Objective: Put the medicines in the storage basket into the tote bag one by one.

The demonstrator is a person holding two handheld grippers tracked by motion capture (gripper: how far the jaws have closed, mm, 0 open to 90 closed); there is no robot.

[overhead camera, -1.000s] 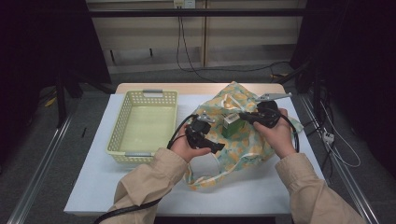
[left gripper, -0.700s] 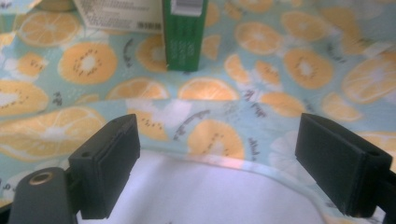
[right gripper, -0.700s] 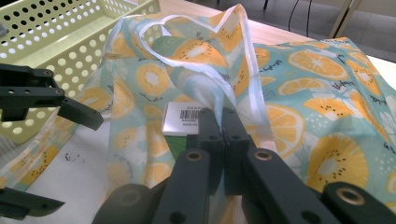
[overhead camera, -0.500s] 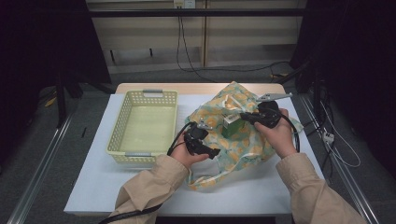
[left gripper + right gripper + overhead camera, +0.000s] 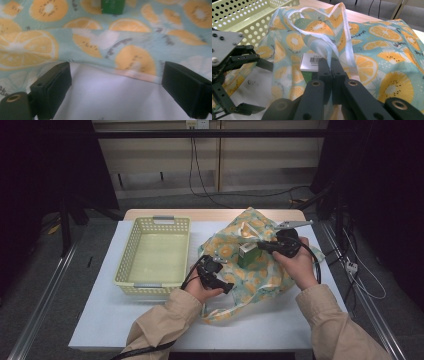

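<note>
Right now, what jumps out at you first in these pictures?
The fruit-print bag, covered in orange slices, lies crumpled on the right of the white table. The right gripper pinches its fabric shut beside a green box. An empty yellow basket sits at the left.

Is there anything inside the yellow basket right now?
No, the basket next to the fruit-print bag shows a bare bottom in the high view.

Bag (image 5: pixel 260 270): pale teal cloth printed with orange citrus slices and white fruit shapes, edged in white. Box (image 5: pixel 247 255) inside it: green with a white barcode label. Basket (image 5: pixel 131 255): pale yellow-green, perforated. Worktop (image 5: pixel 115 320): white, with a tan wooden far edge. Tongs (image 5: pixel 331 67): black. Sleeves (image 5: pixel 165 320): beige.
</note>
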